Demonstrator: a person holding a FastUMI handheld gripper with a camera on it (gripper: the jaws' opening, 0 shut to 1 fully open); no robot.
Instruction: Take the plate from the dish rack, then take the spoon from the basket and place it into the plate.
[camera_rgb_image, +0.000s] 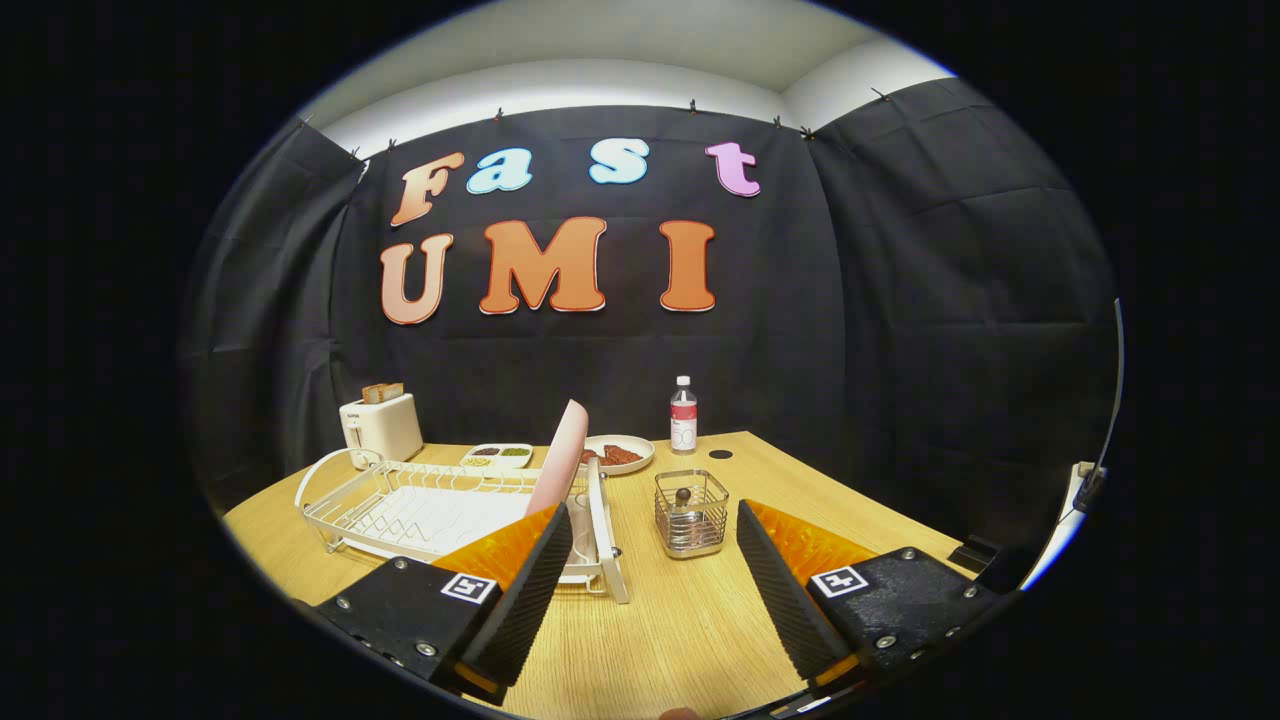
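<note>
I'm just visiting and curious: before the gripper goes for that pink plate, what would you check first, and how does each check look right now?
1. Gripper open, holding nothing: ok.
2. Plate standing upright in the dish rack: ok.
3. Plate between the fingers: not ok, it stands beyond the left one.
4. Basket apart from the rack: ok.
5. Spoon in basket: cannot tell; only a dark knob shows.

Black cloth walls (900, 300), white ceiling (650, 40) — wooden table (660, 620).
</note>
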